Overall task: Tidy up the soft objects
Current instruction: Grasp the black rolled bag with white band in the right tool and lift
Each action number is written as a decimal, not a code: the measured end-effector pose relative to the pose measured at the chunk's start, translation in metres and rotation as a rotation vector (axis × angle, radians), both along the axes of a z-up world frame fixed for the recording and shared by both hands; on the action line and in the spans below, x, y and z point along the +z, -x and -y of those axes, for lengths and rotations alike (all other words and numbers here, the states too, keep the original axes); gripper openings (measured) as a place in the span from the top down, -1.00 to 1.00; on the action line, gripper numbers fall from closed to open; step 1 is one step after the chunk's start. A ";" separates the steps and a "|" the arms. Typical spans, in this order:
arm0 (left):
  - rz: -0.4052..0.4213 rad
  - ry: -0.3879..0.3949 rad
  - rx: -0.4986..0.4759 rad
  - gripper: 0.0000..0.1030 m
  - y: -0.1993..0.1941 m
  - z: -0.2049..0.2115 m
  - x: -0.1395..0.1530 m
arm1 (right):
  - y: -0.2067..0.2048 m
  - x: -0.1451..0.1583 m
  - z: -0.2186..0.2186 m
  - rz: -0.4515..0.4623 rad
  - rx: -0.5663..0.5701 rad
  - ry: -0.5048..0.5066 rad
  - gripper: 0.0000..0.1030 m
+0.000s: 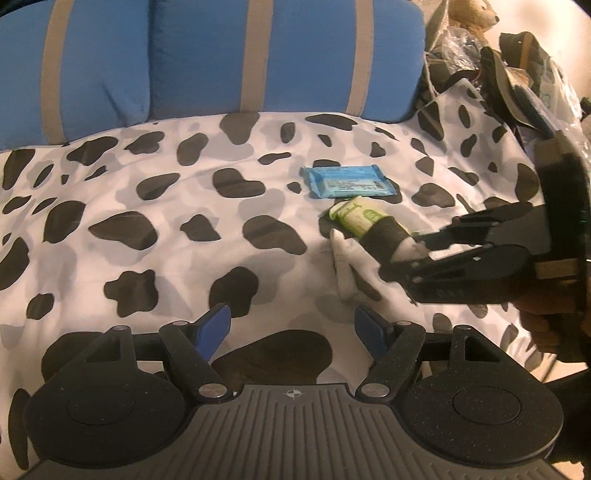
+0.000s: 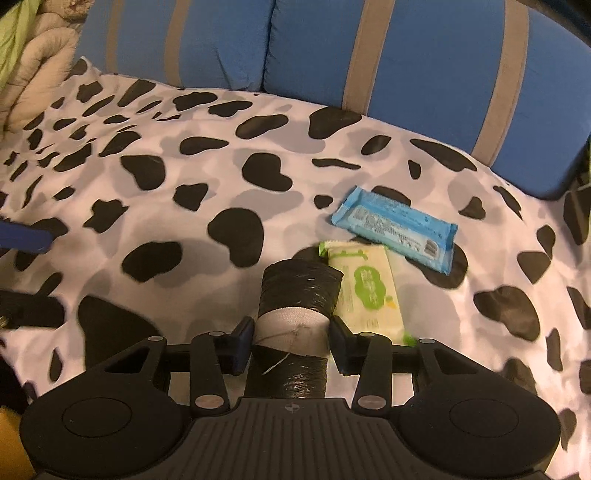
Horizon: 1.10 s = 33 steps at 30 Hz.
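Observation:
A black roll (image 2: 299, 284) with a white band sits between the jaws of my right gripper (image 2: 291, 332). Both blue pads press its sides, and it is held just above the cow-print cover (image 2: 184, 177). In the left wrist view the same roll (image 1: 384, 236) sticks out of the right gripper (image 1: 417, 251) at the right. A crumpled white cloth (image 1: 345, 266) lies under it. A yellow-green tissue pack (image 2: 369, 291) lies just right of the roll, with a blue wipes pack (image 2: 395, 229) beyond it. My left gripper (image 1: 293, 328) hangs open over the cover, holding nothing.
Blue cushions with grey stripes (image 1: 207, 55) line the back of the cover. A plush toy (image 1: 472, 18) and bags are piled at the back right. A beige padded item (image 2: 40, 66) lies at the far left. A finger (image 2: 22, 236) of the left gripper shows at the left edge.

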<state>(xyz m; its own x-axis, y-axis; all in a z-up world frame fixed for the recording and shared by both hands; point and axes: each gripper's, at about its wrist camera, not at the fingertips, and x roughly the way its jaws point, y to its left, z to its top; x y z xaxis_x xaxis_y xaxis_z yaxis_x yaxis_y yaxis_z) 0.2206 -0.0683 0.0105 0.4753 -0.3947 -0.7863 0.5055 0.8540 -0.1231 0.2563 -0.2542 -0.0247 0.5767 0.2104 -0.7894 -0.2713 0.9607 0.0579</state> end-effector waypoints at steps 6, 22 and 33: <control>-0.003 0.002 -0.038 -0.42 0.003 0.022 -0.004 | 0.028 0.014 0.022 -0.036 -0.040 -0.022 0.11; 0.281 -0.272 -0.264 -0.21 0.026 0.095 -0.051 | 0.089 0.031 0.054 -0.041 -0.075 0.004 0.10; 0.304 -0.405 -0.309 0.29 0.014 0.136 -0.081 | 0.095 0.032 0.062 -0.034 -0.100 -0.005 0.10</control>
